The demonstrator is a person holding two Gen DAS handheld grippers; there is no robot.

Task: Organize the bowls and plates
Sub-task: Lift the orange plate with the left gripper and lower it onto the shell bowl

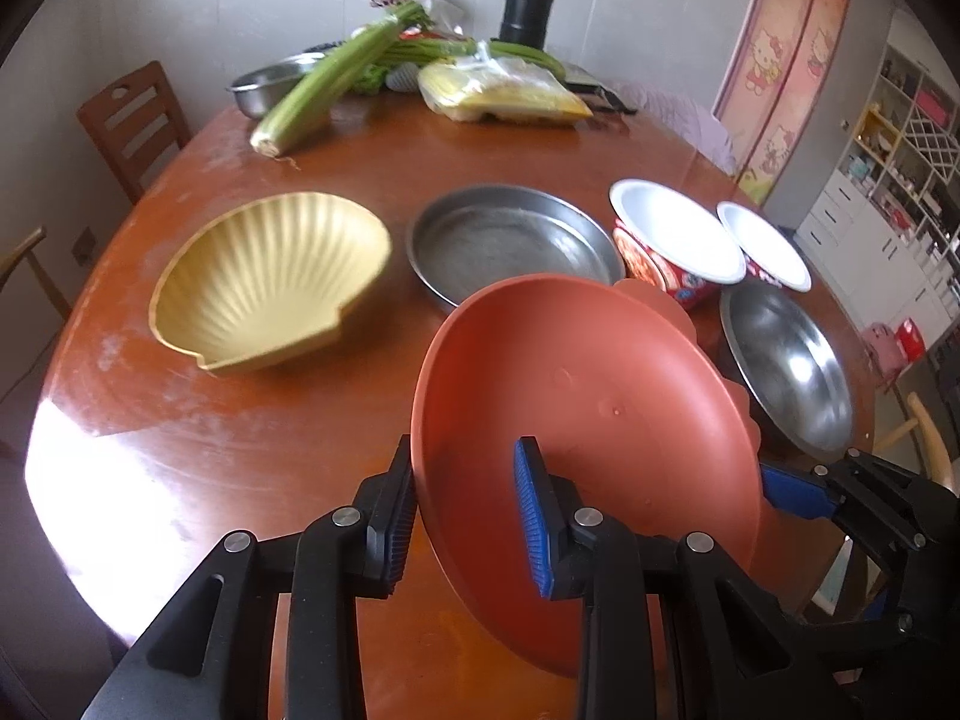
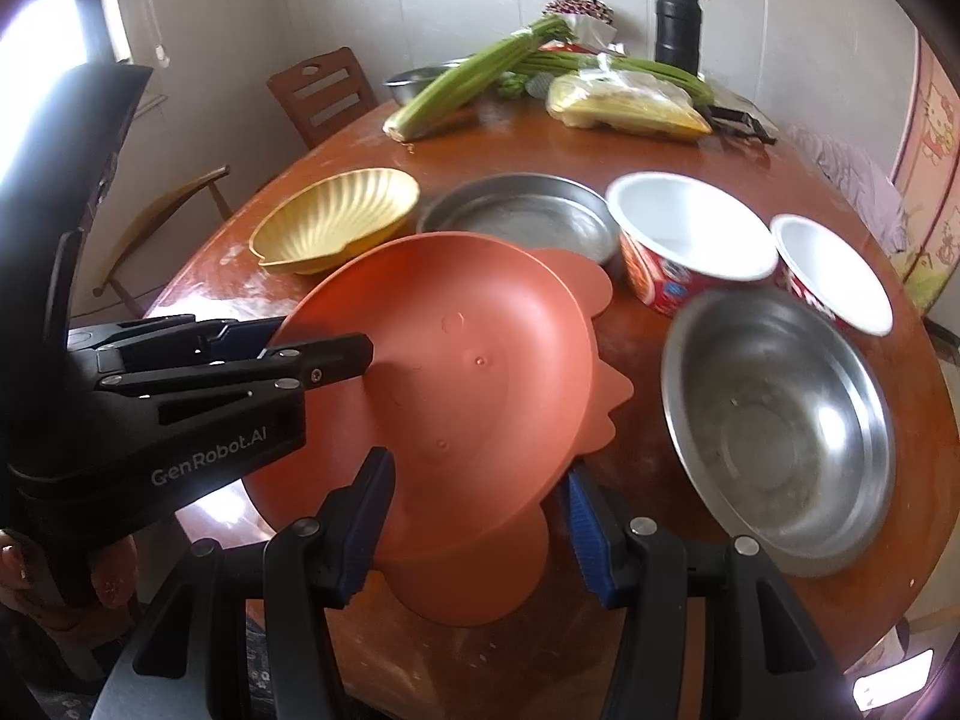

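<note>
Above the near edge of the round wooden bench (image 1: 240,420), a terracotta-coloured plate (image 1: 588,420) is held tilted, clear of the surface. A second terracotta piece with a scalloped rim (image 2: 606,384) lies directly behind it; whether the two touch cannot be told. The left tongs (image 1: 465,516) are clenched on the plate's near rim, one pad on each face. The right tongs (image 2: 474,525) grasp the plate at its lower edge, with the scalloped piece also between the pads; in the left wrist view they reach in from the right. Beyond the plate, in a row across the bench: a yellow shell-shaped dish (image 1: 270,282), a shallow steel pan (image 1: 510,240), then two red-sided bowls with white interiors (image 1: 678,234) (image 1: 762,246). A steel bowl (image 2: 774,426) sits on the bench just right of the held plate. At the far edge lie celery stalks (image 1: 324,84), a bagged yellow item (image 1: 504,93), another steel basin (image 1: 264,81) and a dark flask (image 1: 527,3).
</note>
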